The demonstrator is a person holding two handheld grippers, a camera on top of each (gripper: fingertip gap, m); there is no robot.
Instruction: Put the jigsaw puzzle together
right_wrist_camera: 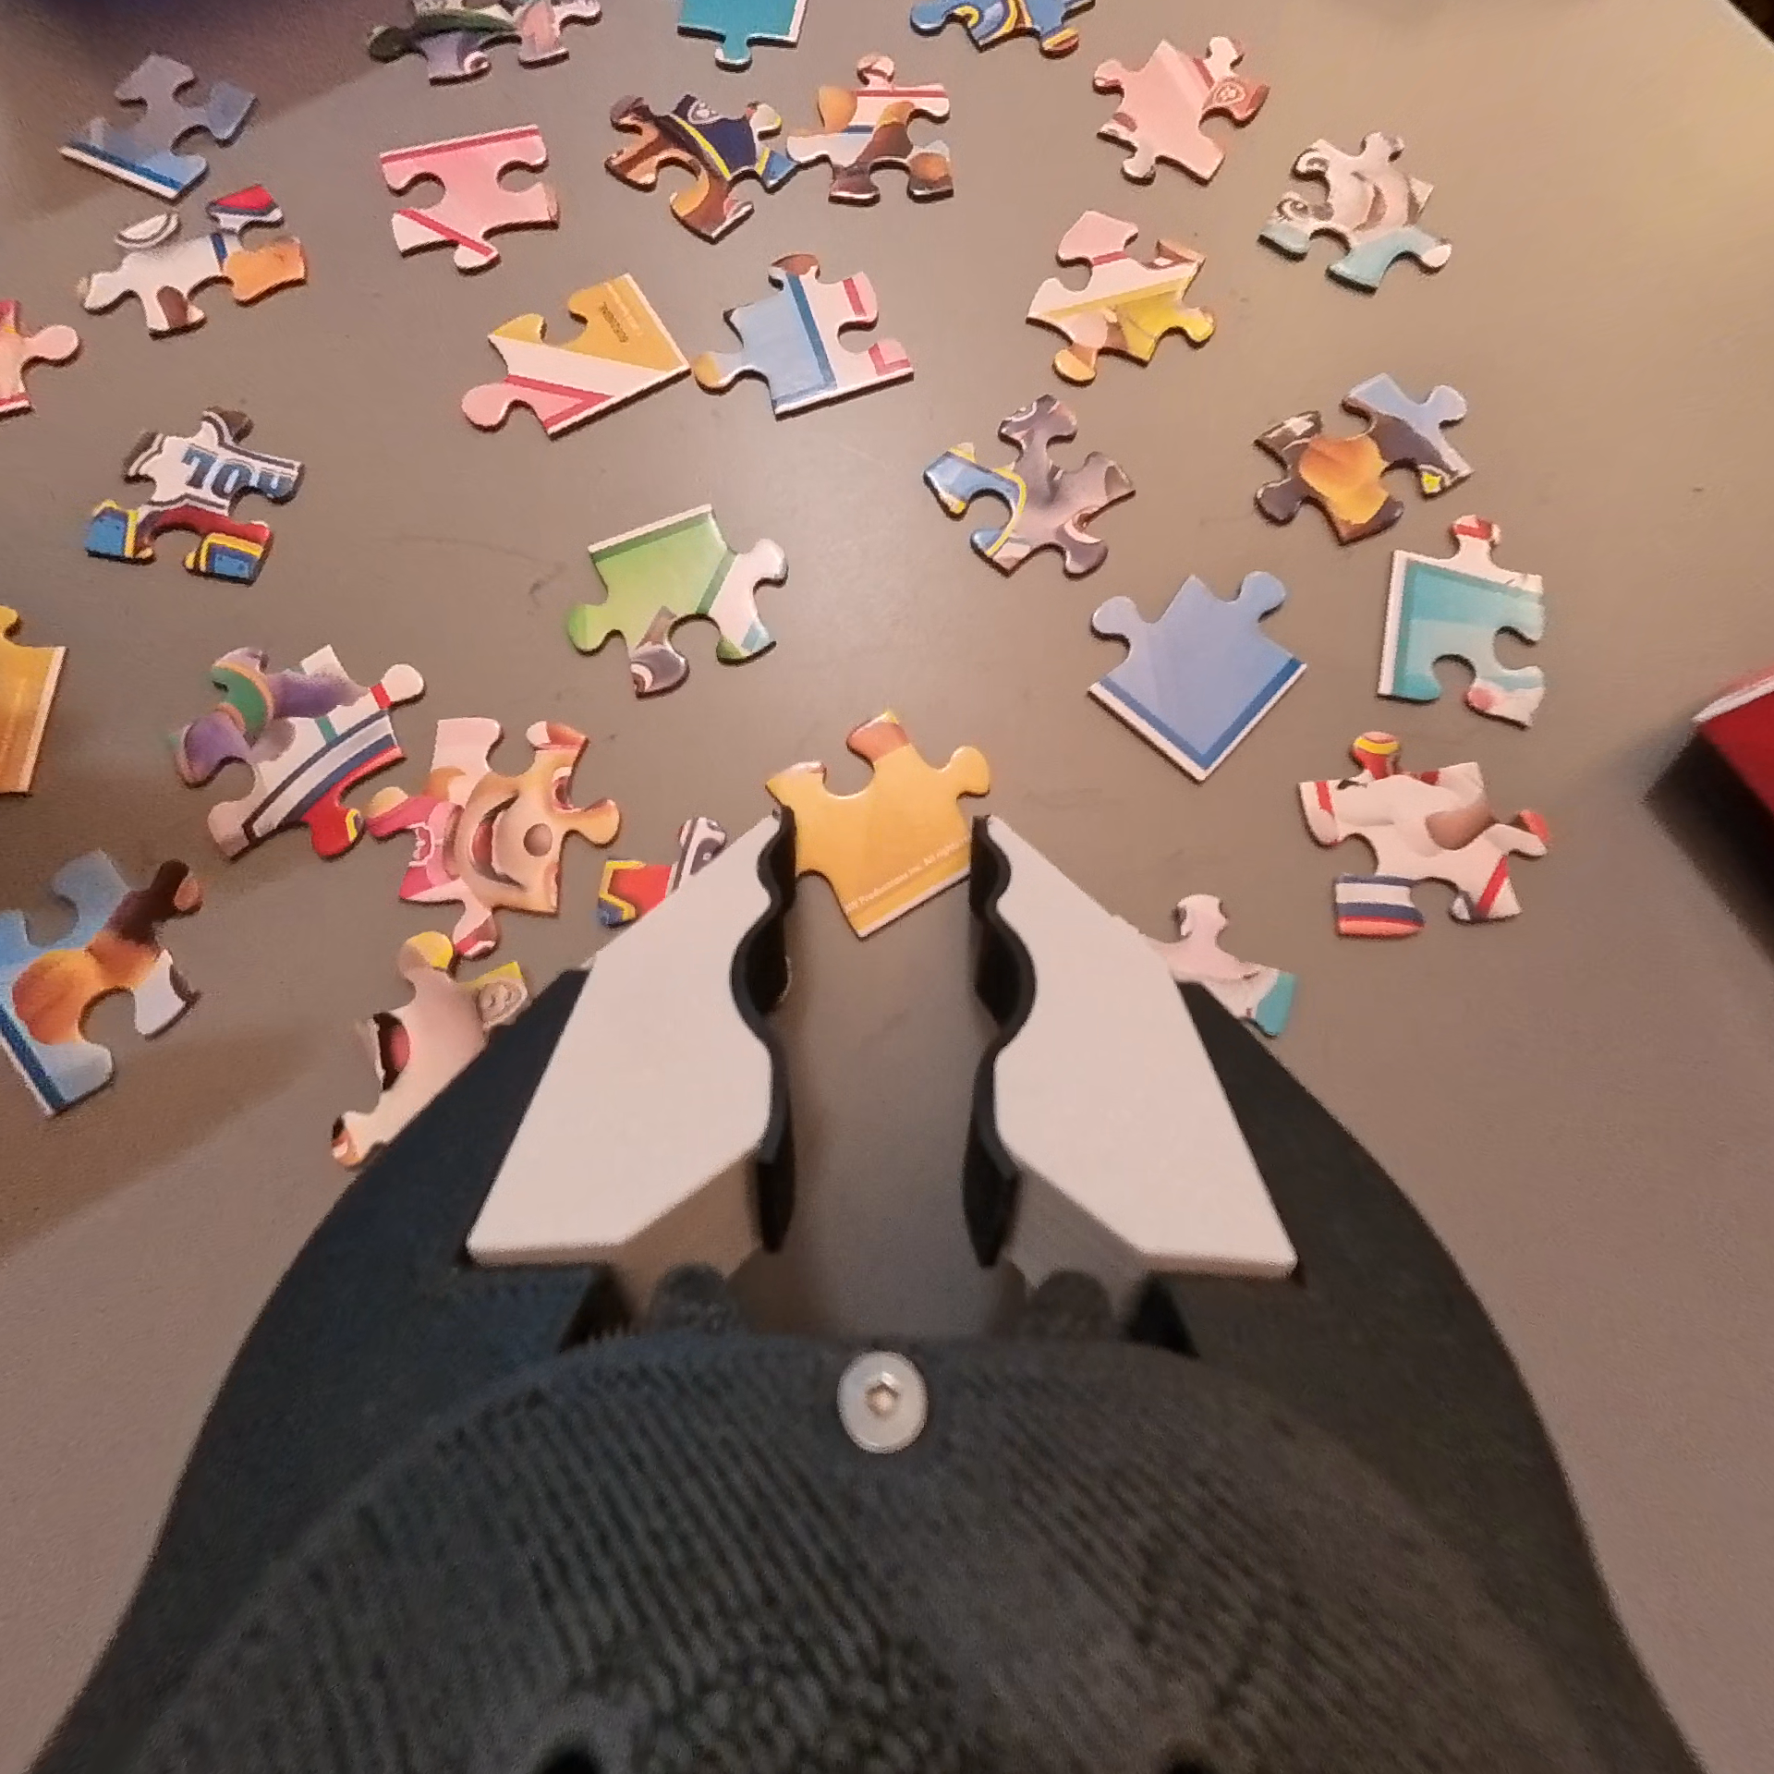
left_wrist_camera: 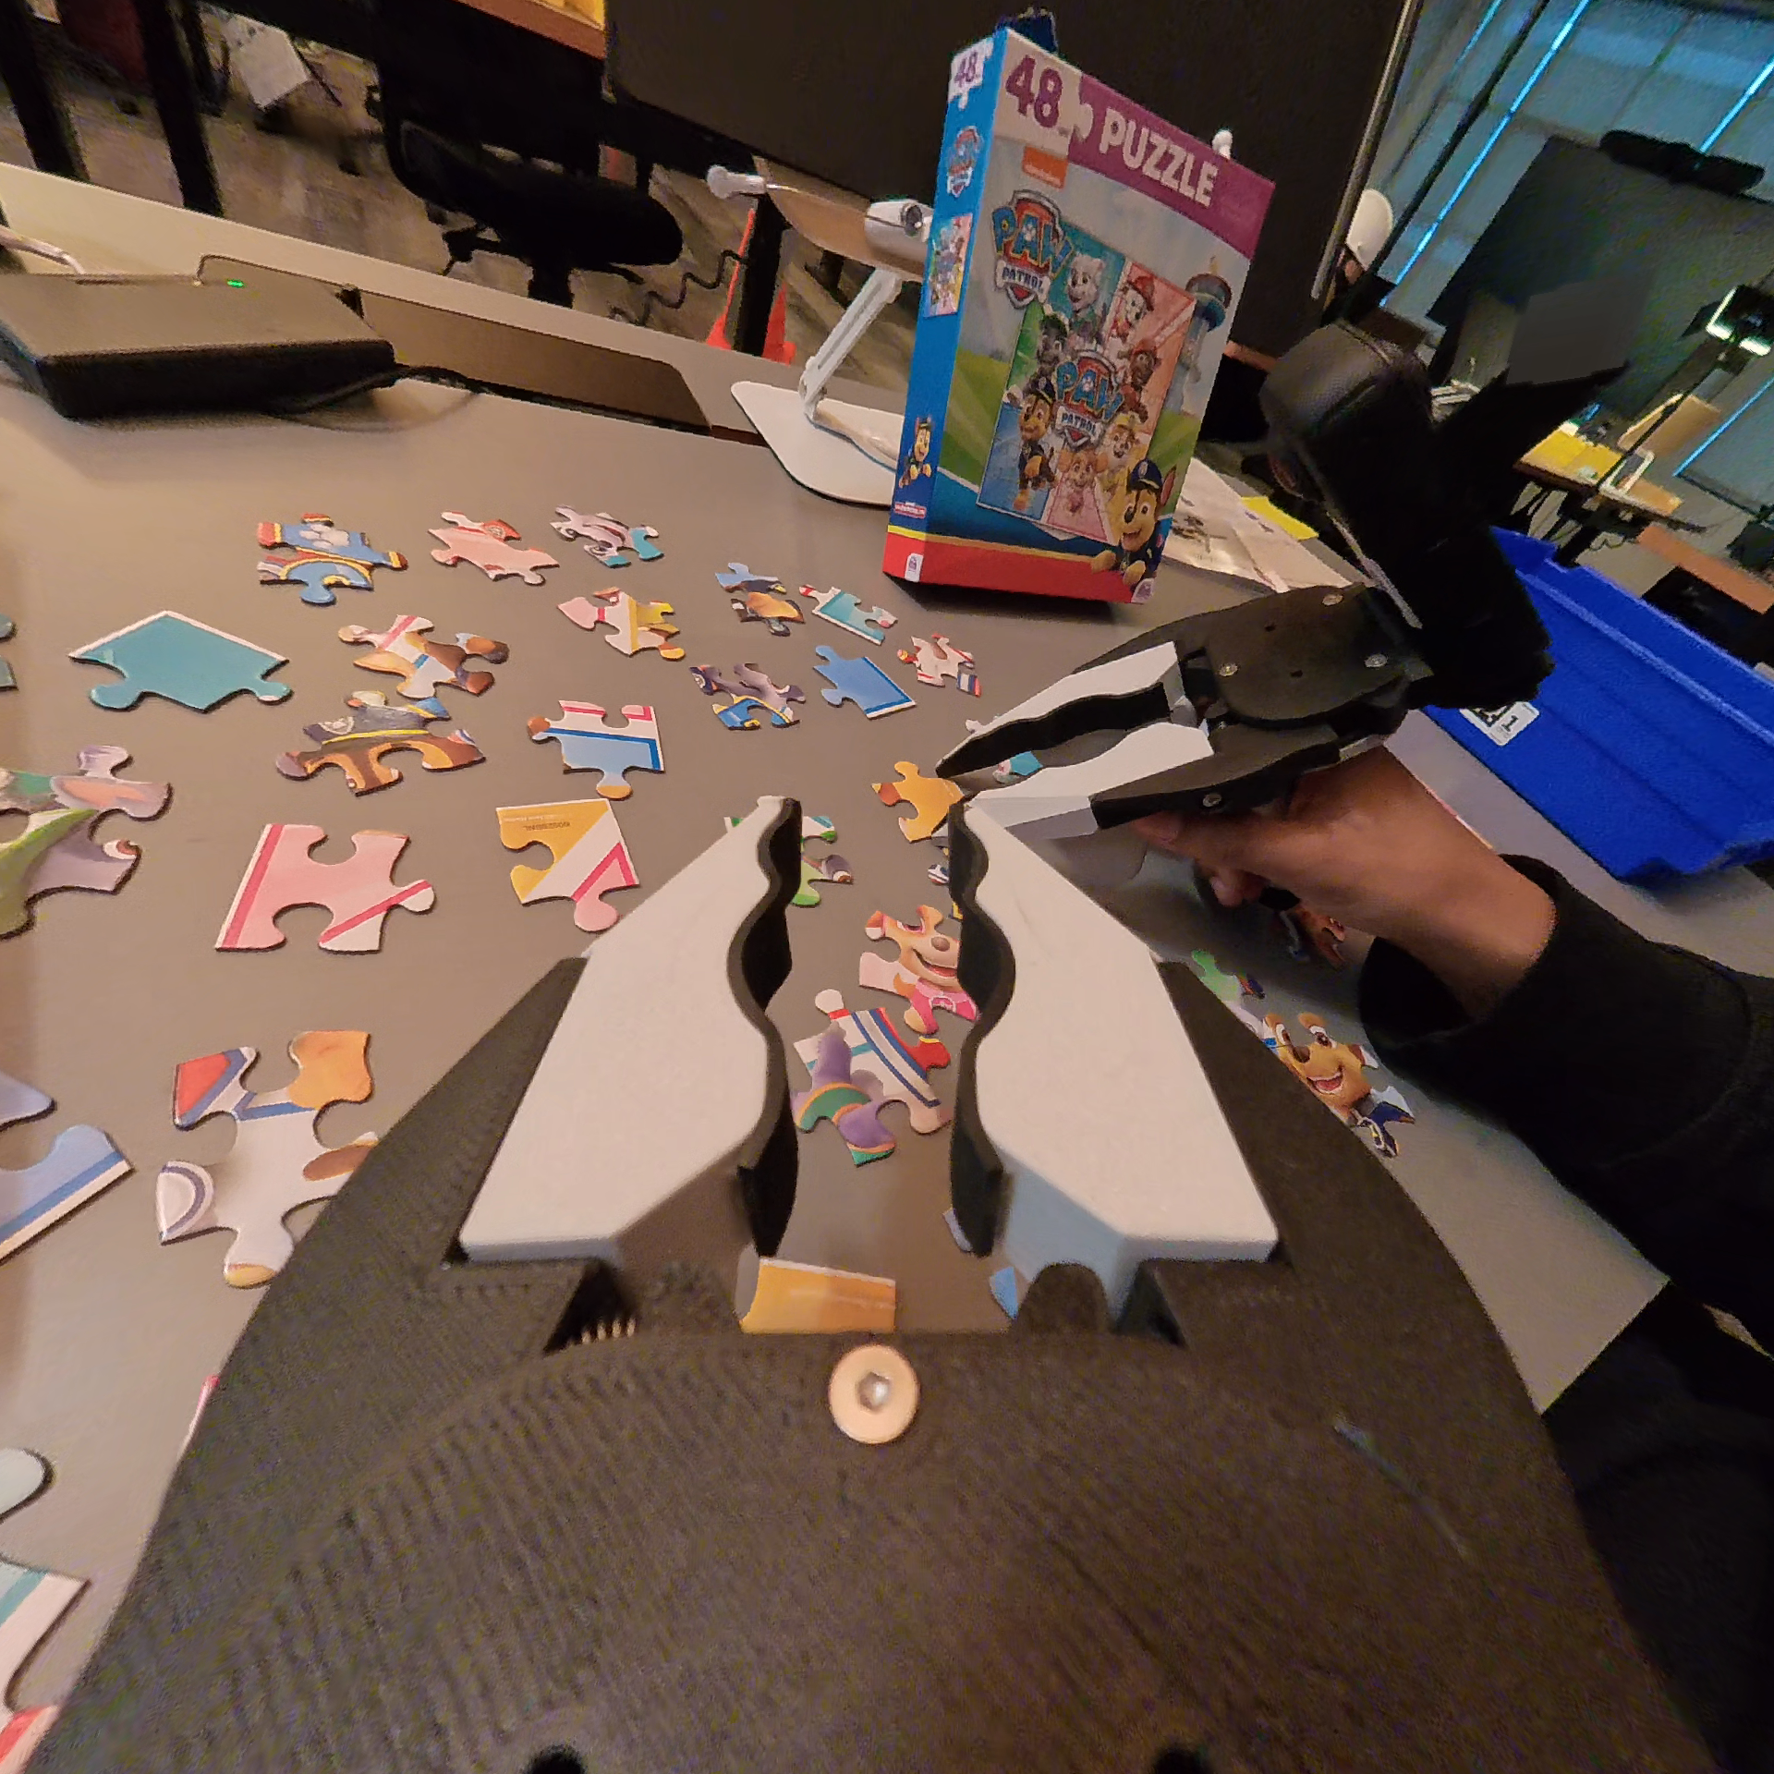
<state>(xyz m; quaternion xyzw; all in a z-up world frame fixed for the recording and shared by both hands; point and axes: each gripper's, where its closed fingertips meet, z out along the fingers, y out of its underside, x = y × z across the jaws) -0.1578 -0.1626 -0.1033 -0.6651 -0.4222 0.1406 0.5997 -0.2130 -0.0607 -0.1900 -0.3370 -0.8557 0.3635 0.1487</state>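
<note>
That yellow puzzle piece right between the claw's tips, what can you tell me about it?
The yellow puzzle piece is flat, glossy card, golden yellow with an orange-tan patch on its top knob and a pale border strip along one straight edge. It lies face up on the grey table, apart from the other pieces. The right gripper has a fingertip at each side of it, the black pads against its edges. In the left wrist view it shows just beyond those tips.

Both grippers have textured black printed bodies, a silver washer-headed screw at the centre, and pale grey fingers lined with wavy black pads. A black sleeve covers the person's forearm.
</note>
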